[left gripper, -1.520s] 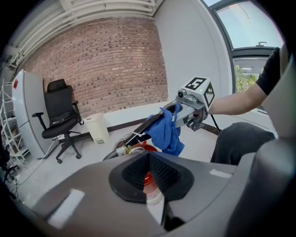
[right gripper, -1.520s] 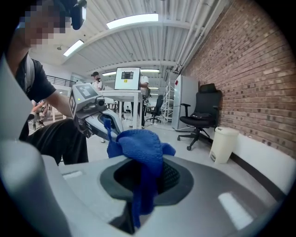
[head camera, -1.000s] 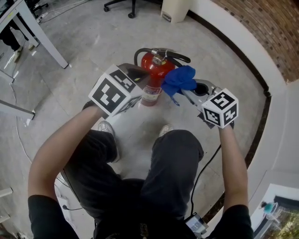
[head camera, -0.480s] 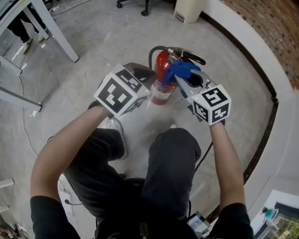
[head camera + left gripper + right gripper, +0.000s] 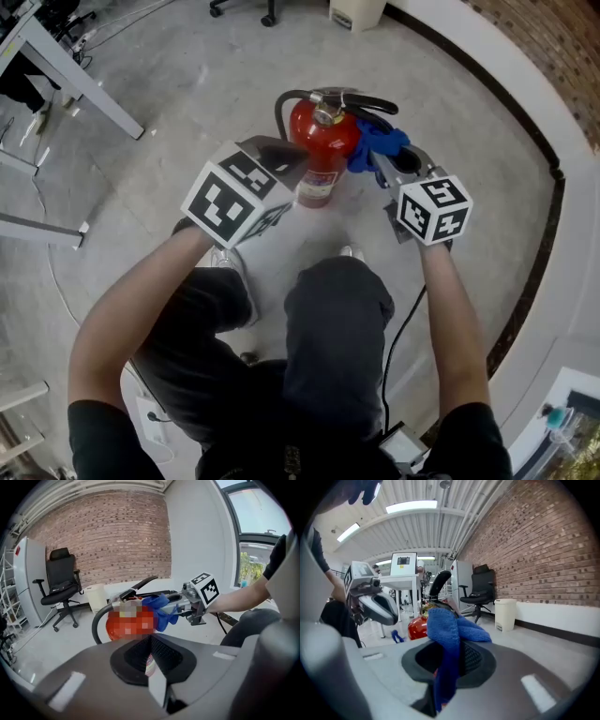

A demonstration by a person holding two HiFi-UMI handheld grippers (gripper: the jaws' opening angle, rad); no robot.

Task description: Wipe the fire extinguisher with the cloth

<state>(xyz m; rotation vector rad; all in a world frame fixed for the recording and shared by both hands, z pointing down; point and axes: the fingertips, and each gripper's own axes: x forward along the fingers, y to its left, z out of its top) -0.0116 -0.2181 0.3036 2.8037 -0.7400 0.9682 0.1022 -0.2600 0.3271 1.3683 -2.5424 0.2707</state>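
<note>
fire extinguisher [image 5: 322,141]: upright on the floor [image 5: 187,94], upper centre of the head view, beyond the person's knees [image 5: 333,291]
cloth [image 5: 377,142]: between the jaws of the right gripper [image 5: 373,159], against the fire extinguisher's upper right side, under its handle
left gripper [image 5: 298,173]: just left of the fire extinguisher's lower body
table leg [image 5: 80,89]: upper left
bin [image 5: 354,11]: top edge, behind the fire extinguisher
chair base [image 5: 246,7]: top edge, left of the bin

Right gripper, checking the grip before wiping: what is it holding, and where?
A blue cloth, pinched partway along; a bunched end sticks out past the jaws.
</note>
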